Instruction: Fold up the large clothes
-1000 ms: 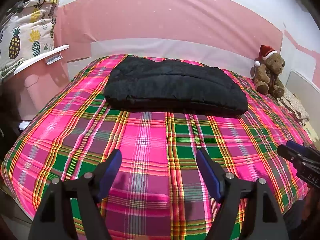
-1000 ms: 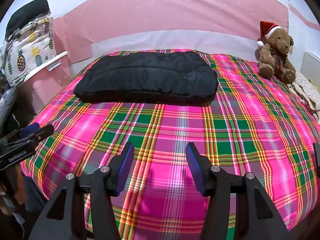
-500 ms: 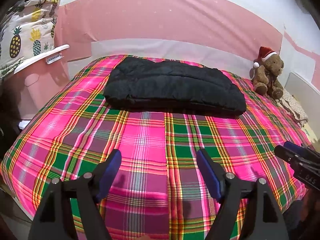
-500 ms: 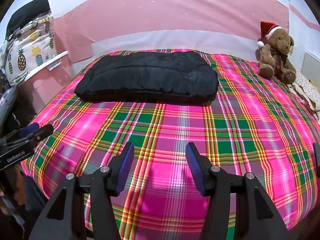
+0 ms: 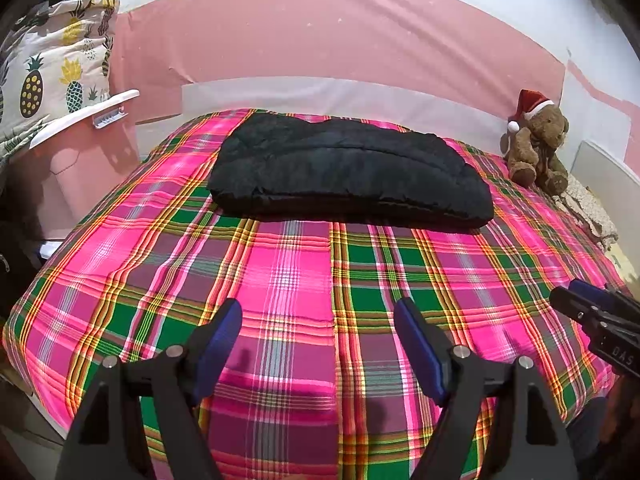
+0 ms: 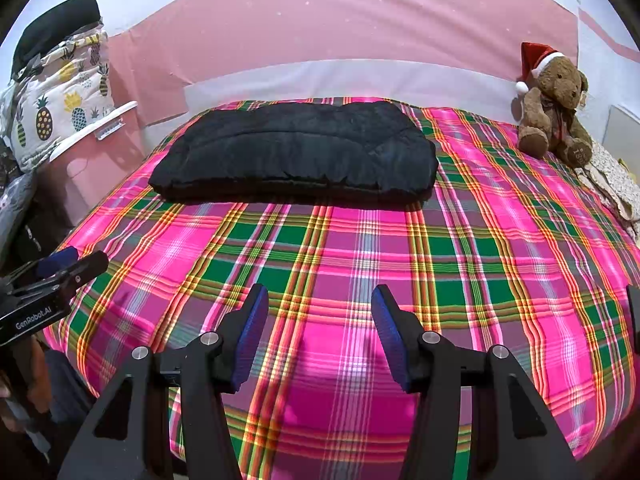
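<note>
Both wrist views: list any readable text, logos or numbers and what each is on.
"GenRobot.AI": white print on the side of the left tool, seen in the right wrist view.
"DAS": partial white print on the side of the right tool, seen in the left wrist view; the rest is cut off.
Stitching on the sole of the teddy bear: too small to read.
Nothing else carries text.

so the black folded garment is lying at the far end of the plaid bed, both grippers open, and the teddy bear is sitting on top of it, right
Not quite. The teddy bear sits apart from the black folded garment, at the bed's far right corner, as the right wrist view shows. The rest holds: both the left hand-held gripper and right hand-held gripper are open.
</note>
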Demonstrator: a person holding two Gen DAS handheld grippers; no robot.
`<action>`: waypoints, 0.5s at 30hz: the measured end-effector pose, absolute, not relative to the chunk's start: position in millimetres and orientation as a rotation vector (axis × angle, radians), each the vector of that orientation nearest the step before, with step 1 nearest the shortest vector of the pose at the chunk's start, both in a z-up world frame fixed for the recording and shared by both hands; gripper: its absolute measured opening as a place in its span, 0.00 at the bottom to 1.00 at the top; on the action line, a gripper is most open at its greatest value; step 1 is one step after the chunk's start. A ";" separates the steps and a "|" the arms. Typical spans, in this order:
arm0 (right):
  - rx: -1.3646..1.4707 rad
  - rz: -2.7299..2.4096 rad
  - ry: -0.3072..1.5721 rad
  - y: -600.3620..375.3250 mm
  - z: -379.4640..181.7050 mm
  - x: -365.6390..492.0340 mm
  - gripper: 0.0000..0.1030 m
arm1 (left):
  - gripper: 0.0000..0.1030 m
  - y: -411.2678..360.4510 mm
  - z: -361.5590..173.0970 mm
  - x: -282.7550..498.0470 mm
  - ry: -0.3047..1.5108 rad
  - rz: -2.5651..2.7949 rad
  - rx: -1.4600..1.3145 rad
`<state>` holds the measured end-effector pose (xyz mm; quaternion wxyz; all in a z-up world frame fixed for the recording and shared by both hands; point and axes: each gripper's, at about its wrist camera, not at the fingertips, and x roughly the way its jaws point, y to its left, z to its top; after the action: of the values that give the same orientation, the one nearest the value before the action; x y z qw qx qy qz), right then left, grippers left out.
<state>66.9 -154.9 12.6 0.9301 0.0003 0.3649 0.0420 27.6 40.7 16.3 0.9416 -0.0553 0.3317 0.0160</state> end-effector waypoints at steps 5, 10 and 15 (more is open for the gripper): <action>0.001 0.089 0.749 -155.6 11.4 65.7 0.53 | 0.77 38.9 14.3 28.2 0.683 0.043 -0.100; 0.001 0.091 0.756 -155.5 9.5 65.8 0.53 | 0.77 38.3 13.5 28.3 0.687 0.046 -0.097; 0.002 0.092 0.753 -155.4 9.7 65.7 0.53 | 0.77 38.5 15.8 27.0 0.678 0.070 -0.091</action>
<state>65.7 -155.4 9.7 0.9289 0.0012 0.3677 0.0447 27.0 38.5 15.8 0.9415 -0.0445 0.3323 0.0341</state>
